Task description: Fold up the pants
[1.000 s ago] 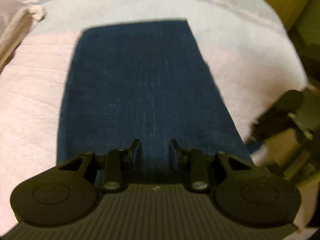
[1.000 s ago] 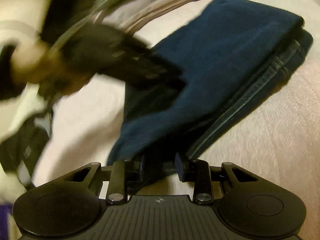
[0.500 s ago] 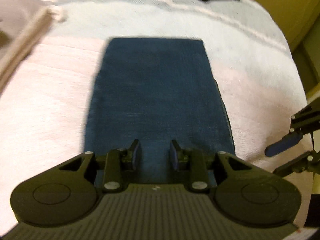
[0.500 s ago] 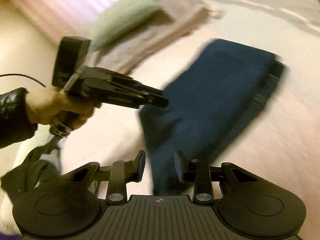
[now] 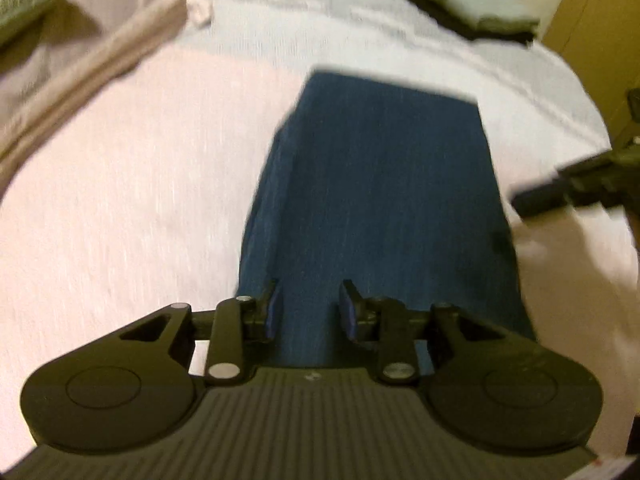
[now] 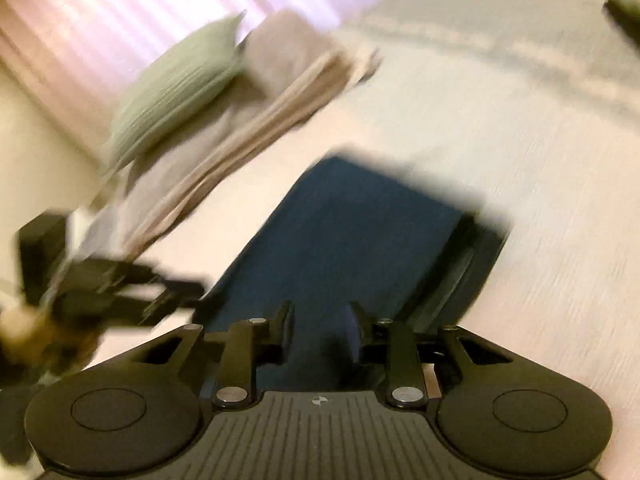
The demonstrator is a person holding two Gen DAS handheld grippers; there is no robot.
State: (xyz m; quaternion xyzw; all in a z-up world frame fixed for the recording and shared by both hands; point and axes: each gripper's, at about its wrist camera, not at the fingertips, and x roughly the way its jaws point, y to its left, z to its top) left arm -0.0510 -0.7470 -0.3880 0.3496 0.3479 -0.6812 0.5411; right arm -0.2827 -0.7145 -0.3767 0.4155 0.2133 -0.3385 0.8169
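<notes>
Dark blue folded pants lie flat on the pale pink bedspread. My left gripper hangs open over the near end of the pants, nothing between its fingers. In the right wrist view the same pants stretch away from my right gripper, which is open above their near end. The right gripper's blurred dark tip shows at the right edge of the left wrist view. The left gripper, held by a hand, is blurred at the left of the right wrist view.
A green pillow and a folded beige blanket lie at the bed's far left. A folded grey and black garment pile sits at the far side of the bed. A wooden cabinet stands beyond the bed on the right.
Both grippers have pulled back and up from the pants, which lie flat and untouched. The right camera has swung round so the pants run straight ahead of it.
</notes>
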